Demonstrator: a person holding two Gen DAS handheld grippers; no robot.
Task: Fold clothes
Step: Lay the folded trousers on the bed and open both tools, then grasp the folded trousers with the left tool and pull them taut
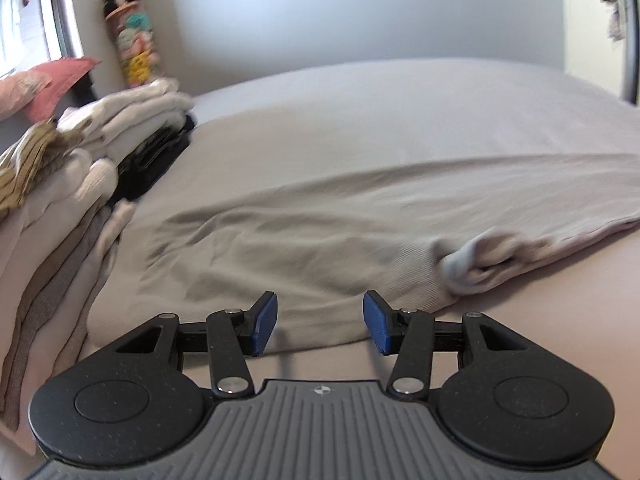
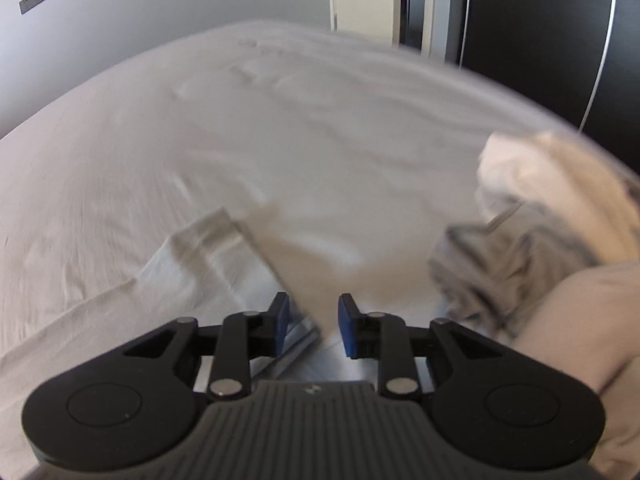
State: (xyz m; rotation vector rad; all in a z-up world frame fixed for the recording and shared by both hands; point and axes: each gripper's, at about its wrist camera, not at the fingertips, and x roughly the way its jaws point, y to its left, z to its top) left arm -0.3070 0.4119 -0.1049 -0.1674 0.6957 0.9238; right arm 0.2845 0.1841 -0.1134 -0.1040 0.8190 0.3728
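A beige garment [image 1: 320, 236] lies spread across the bed, its near right end bunched into a small roll [image 1: 476, 266]. My left gripper [image 1: 320, 326] is open and empty just in front of the garment's near edge. In the right wrist view the same pale garment [image 2: 208, 256] lies flat with a sleeve or corner pointing away. My right gripper [image 2: 313, 326] is open, its blue pads either side of a fold of that cloth [image 2: 304, 280], without pinching it. The picture is blurred.
A stack of folded white, beige and black clothes [image 1: 92, 168] stands at the left on the bed [image 1: 400, 120]. A crumpled heap of unfolded grey and cream clothes [image 2: 532, 232] lies at the right. A wall and a dark door stand behind the bed.
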